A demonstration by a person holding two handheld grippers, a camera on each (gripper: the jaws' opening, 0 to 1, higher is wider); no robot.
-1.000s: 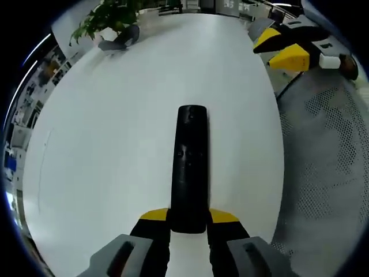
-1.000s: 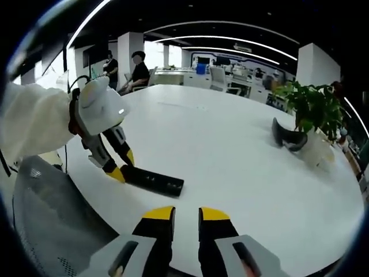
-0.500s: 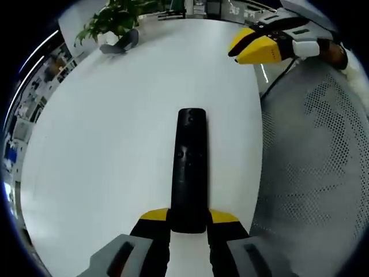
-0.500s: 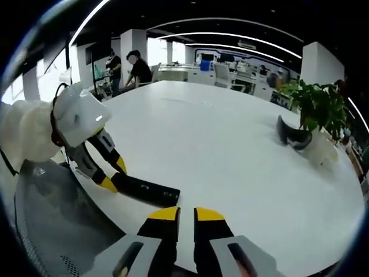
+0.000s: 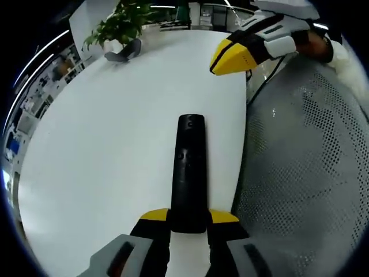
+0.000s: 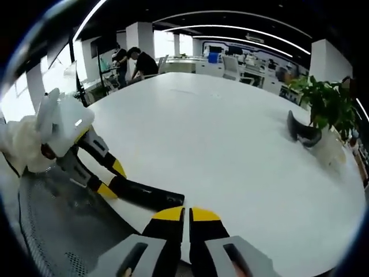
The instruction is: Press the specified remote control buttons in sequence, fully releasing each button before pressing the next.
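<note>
The left gripper [image 5: 189,218] clamps the near end of the remote control [image 5: 189,167], a long, slim black bar with small dark buttons at mid-length, lying on the white table [image 5: 104,144] close to its edge. The right gripper [image 6: 185,214], yellow-tipped jaws nearly together and holding nothing, hovers just beside the remote's free end. A potted plant [image 6: 326,112] stands near the table's far edge.

My right hand-held gripper [image 6: 185,214] has its yellow tips almost touching, just beside the remote's [image 6: 147,193] free end. At left, the left hand-held gripper [image 6: 108,179] clamps its other end over the white desk [image 6: 219,144]. A plant [image 6: 328,107] stands far right.
</note>
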